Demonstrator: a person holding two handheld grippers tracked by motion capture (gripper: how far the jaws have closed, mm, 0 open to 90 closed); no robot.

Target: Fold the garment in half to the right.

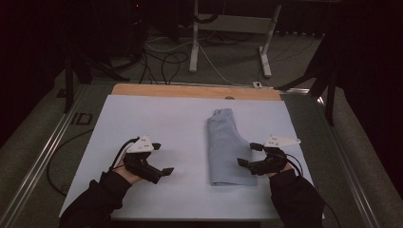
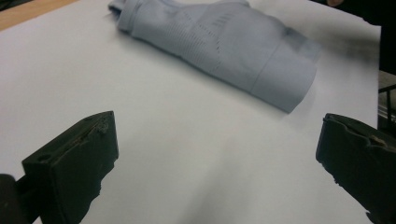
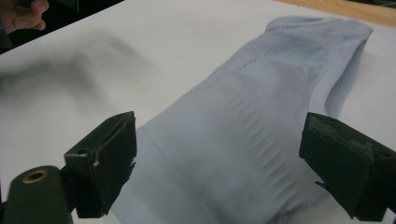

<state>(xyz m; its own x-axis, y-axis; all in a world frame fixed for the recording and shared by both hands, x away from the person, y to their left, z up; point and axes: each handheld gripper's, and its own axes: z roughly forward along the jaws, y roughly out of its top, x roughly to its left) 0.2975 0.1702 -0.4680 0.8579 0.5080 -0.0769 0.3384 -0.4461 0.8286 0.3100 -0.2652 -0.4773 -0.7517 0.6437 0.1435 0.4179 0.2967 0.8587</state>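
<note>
A pale blue folded knit garment (image 1: pixel 224 148) lies flat as a long narrow bundle on the white sheet-covered surface (image 1: pixel 157 118), right of centre, probably laid there to be folded further or lifted away. The right hand-held gripper (image 1: pixel 247 155) sits at its near right edge with jaws spread wide and clasping nothing, seemingly lined up to take that edge. The left hand-held gripper (image 1: pixel 162 158) rests well apart on the bare sheet, equally spread and empty; there are no containers here.

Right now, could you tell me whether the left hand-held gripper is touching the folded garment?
No, in the high view the left hand-held gripper sits open over bare white sheet, well apart from the folded garment.
</note>
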